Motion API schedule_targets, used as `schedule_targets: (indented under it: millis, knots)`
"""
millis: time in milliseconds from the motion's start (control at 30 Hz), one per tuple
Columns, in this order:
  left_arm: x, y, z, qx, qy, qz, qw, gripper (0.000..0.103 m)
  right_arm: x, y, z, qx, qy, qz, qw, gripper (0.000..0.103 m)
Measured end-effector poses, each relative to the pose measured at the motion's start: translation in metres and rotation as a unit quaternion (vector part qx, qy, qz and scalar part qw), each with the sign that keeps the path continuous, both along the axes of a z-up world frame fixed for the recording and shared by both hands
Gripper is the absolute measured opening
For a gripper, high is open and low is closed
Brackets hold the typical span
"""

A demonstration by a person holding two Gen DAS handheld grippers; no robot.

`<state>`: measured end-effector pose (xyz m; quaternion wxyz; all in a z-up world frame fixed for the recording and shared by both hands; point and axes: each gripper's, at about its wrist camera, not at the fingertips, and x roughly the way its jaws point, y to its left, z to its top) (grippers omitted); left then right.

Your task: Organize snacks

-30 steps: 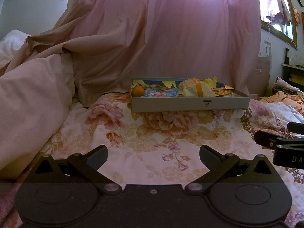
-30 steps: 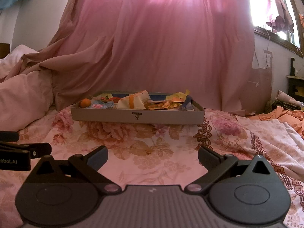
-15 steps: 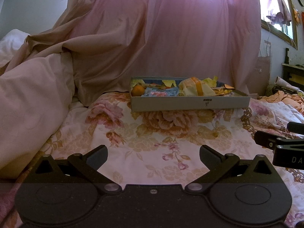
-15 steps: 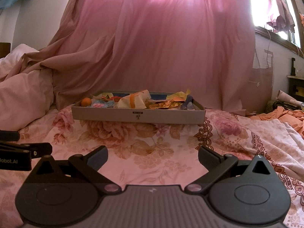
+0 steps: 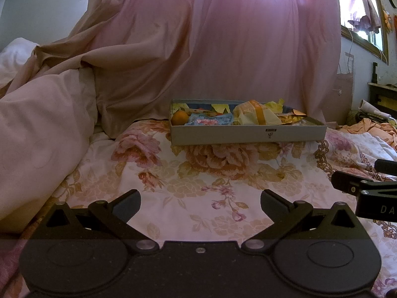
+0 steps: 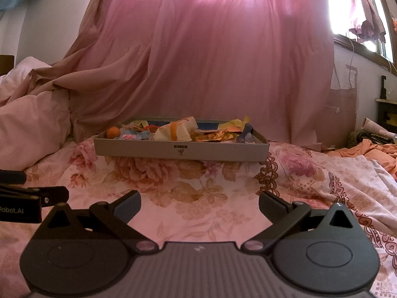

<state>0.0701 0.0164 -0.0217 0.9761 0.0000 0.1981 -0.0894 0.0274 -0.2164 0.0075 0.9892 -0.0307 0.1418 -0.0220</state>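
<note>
A shallow grey box (image 5: 248,135) sits on the floral bedspread ahead of both grippers; it also shows in the right wrist view (image 6: 181,150). It holds an orange fruit (image 5: 180,117) at its left end, a blue packet (image 5: 211,119), a pale yellow packet with an orange band (image 5: 255,115) and several crumpled wrappers (image 6: 215,134). My left gripper (image 5: 200,200) is open and empty, low over the bedspread, well short of the box. My right gripper (image 6: 199,200) is open and empty, at a similar distance.
A pink curtain (image 5: 223,49) hangs behind the box. A bunched pale duvet (image 5: 37,129) lies at the left. Orange cloth (image 6: 372,149) and clutter lie at the far right. The floral bedspread (image 5: 198,173) stretches between the grippers and the box.
The box sits slightly higher in both views than before; otherwise both grippers stay open and nearly still.
</note>
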Motion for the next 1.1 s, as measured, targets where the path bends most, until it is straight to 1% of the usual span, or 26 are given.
schedule_targets:
  millis: [333,400,467,600,733,1100]
  knots:
    - [0.0011,0.0009,0.0005,-0.002,0.001,-0.002,1.0,0.102,0.0,0.0006,-0.0006,0.0,0.0,0.0,1.0,0.103]
    - [0.0012,0.0001,0.0005,-0.008,0.01,0.0,0.9999,0.102,0.0001,0.0007,-0.0006,0.0,0.0,0.0,1.0,0.103]
    - [0.0007,-0.0011,0.0002,-0.014,0.02,0.011,0.9996,0.102,-0.0004,0.0011,-0.0007,0.0,0.001,0.0,1.0,0.103]
    - [-0.001,-0.0042,0.0,-0.003,0.023,0.02,0.9995,0.102,0.0002,0.001,-0.0003,0.0,0.001,0.0,1.0,0.103]
    - [0.0032,-0.0006,0.0002,-0.016,0.041,0.027,0.9987,0.102,0.0003,0.0013,-0.0002,-0.001,0.001,-0.001,1.0,0.103]
    - [0.0051,0.0004,-0.0003,-0.017,0.048,0.036,0.9981,0.102,-0.0009,0.0031,-0.001,-0.002,0.002,0.0,1.0,0.103]
